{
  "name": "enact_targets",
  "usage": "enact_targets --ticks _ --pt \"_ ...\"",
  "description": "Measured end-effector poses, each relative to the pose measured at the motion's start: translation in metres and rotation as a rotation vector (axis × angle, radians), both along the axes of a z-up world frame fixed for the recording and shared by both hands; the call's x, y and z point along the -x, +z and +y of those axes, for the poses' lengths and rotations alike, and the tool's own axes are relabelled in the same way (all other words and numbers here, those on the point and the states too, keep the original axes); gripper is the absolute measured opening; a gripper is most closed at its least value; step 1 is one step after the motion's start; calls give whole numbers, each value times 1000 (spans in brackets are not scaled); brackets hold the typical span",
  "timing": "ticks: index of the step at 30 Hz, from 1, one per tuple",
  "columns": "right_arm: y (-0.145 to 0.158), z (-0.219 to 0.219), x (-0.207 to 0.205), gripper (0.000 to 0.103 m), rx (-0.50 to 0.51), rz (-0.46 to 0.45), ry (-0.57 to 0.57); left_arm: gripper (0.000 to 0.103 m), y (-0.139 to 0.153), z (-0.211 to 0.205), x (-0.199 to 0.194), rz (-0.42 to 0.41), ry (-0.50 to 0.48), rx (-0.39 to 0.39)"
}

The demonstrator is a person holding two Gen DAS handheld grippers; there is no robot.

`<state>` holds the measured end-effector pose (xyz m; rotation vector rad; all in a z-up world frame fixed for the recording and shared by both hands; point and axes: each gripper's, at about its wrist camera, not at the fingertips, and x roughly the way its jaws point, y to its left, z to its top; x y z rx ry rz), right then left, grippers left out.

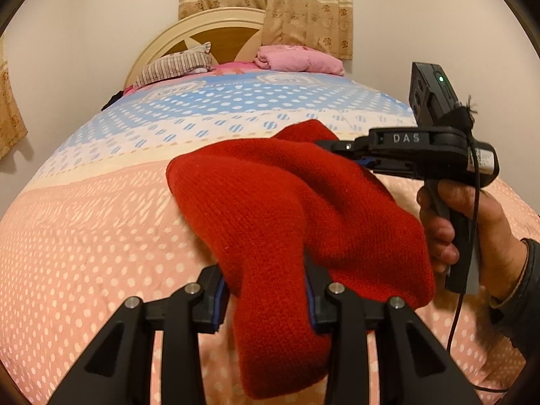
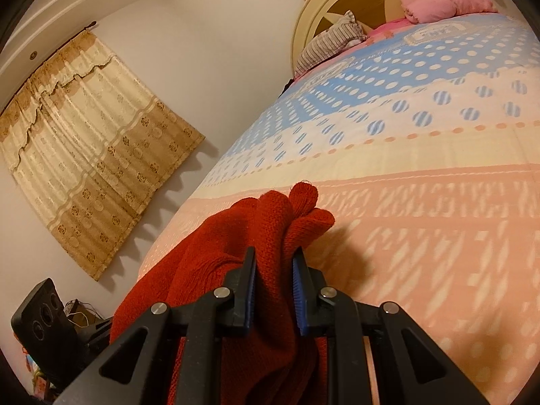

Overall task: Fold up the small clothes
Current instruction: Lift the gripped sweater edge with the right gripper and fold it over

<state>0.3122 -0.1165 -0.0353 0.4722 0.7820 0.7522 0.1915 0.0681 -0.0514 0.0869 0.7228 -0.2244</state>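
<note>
A red knitted garment (image 1: 287,209) hangs in the air above the bed, held by both grippers. My left gripper (image 1: 266,290) is shut on its near edge, with cloth draping down between the fingers. My right gripper (image 1: 332,146) comes in from the right, held by a hand, and is shut on the garment's far corner. In the right wrist view the right gripper (image 2: 274,270) clamps a bunched fold of the red garment (image 2: 236,236), which sticks out past the fingertips.
The bed (image 1: 101,222) has a pink, cream and blue dotted cover. A striped pillow (image 1: 175,65) and pink folded bedding (image 1: 297,59) lie by the headboard (image 1: 202,33). Curtains (image 2: 91,148) hang on the wall to the left.
</note>
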Motion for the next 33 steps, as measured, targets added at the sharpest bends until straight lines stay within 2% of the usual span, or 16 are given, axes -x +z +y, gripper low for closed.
enact_targets --ticks 17,21,23,30,33 --pt "-7 24 -11 19 11 13 53 38 -21 21 18 18 39 -7" --pt "-20 15 -21 19 38 55 -6 51 -31 15 17 19 58 -57" --pt "-28 9 -25 19 43 83 -25 54 -35 12 18 14 60 -79" --pt "-39 13 -34 19 107 131 -41 76 -41 17 20 -8 103 -98" --pt "-44 9 -36 19 103 157 -55 82 -41 18 21 -9 110 -99"
